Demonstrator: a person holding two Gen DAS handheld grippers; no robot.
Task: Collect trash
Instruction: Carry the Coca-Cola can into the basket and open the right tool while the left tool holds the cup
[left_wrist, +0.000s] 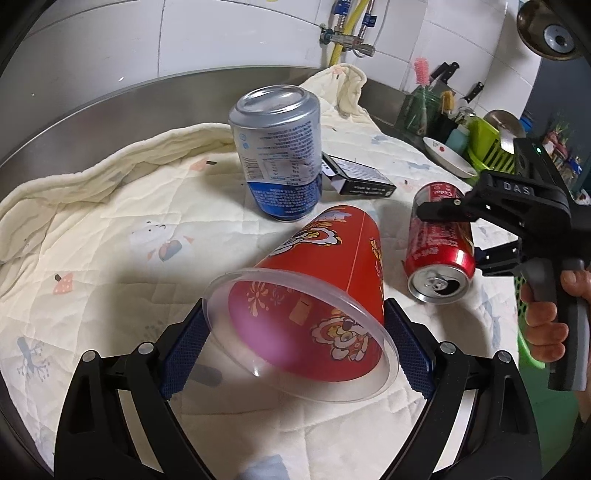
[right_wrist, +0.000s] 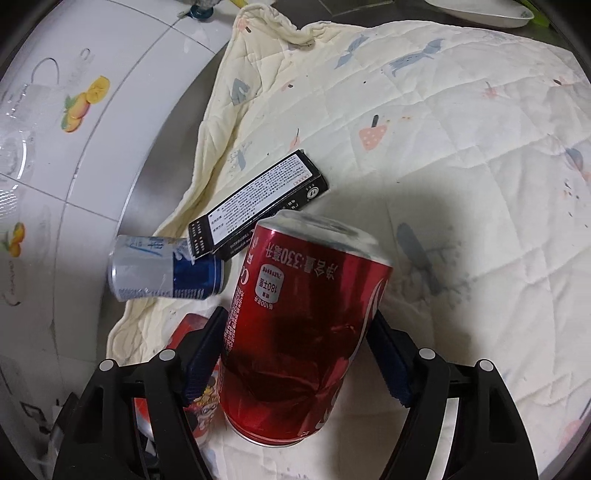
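Both wrist views look down closely, sharing the quilted cloth (left_wrist: 110, 206).

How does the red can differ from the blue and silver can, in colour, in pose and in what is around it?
The red can lies on its side with its opened top toward the left wrist camera; the blue and silver can stands upside down. The red can sits between the fingers of the right gripper; nothing surrounds the blue and silver can. Both rest on the quilted cloth.
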